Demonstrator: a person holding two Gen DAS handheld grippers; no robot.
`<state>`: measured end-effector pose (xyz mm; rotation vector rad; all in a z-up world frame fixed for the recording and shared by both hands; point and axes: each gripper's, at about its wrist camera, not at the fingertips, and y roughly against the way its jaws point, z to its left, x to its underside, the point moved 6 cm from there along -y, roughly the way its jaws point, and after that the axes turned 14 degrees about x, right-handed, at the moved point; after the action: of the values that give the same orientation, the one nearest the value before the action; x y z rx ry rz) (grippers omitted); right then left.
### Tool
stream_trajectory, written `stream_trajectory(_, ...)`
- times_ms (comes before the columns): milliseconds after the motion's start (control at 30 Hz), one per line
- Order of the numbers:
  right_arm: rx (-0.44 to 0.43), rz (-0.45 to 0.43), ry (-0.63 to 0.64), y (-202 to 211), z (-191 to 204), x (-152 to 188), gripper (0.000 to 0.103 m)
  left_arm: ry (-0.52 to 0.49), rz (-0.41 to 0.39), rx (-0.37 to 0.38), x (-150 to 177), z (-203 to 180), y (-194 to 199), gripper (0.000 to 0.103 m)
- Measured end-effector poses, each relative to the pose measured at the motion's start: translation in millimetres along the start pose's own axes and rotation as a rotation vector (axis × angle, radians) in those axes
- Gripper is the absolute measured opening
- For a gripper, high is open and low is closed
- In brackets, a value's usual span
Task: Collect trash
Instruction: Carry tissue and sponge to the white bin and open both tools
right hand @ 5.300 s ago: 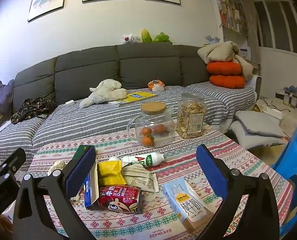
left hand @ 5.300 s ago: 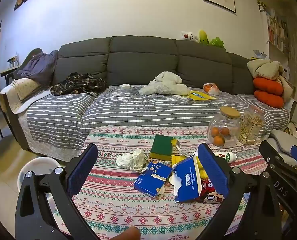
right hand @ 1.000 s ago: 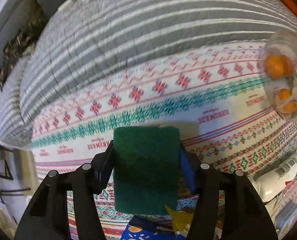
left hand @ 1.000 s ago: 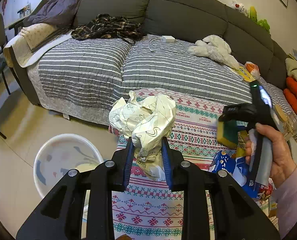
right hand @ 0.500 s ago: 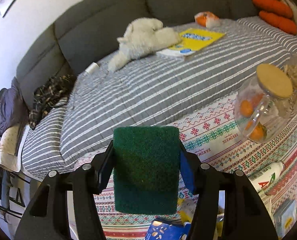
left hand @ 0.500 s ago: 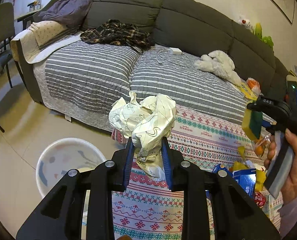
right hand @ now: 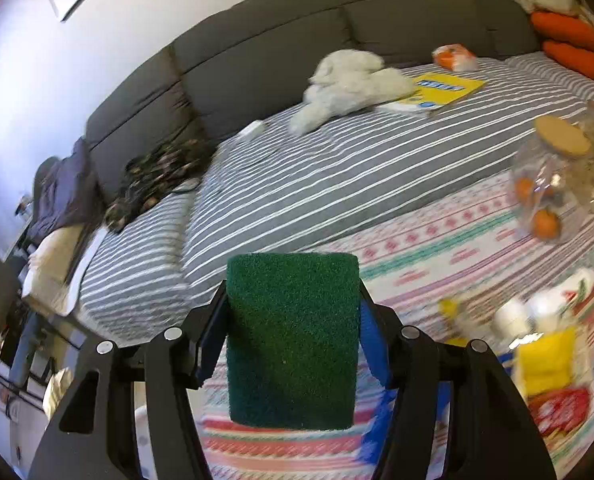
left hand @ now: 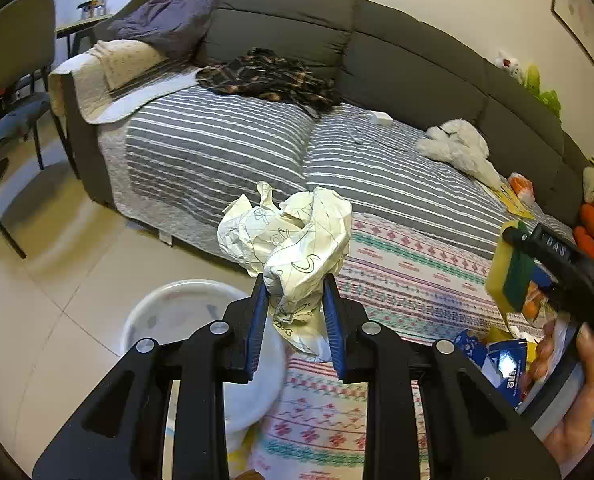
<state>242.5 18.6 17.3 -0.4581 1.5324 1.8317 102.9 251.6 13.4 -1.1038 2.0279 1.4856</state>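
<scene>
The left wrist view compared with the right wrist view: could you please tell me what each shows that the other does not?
Only the left wrist view shows the crumpled paper clamped in the left gripper, the white bin on the floor below it, and the person's hand holding the right gripper.

Only the right wrist view shows the sponge's green scouring face filling the right gripper, and the cork-lidded jar of oranges.

Both show the sponge, the grey sofa, the white plush toy and the patterned tablecloth.
</scene>
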Motion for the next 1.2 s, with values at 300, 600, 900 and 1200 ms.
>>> stream_trajectory(300, -0.115, 0.005, 0.095, 26, 74, 59, 0.058, 0.032, 0.031, -0.045, 4, 43, 13, 0.027)
stream_trajectory(600, -0.178, 0.048, 0.172, 32, 127, 101, 0.058, 0.114, 0.02, -0.072, 0, 86, 30, 0.058)
stream_trajectory(900, -0.201, 0.084, 0.244, 31, 177, 139, 0.058, 0.173, -0.093, -0.138, -11, 124, 72, 0.06)
stream_trajectory(1200, -0.213, 0.134, 0.316, 25, 215, 177, 0.066, 0.26, -0.187, -0.21, -16, 164, 110, 0.068)
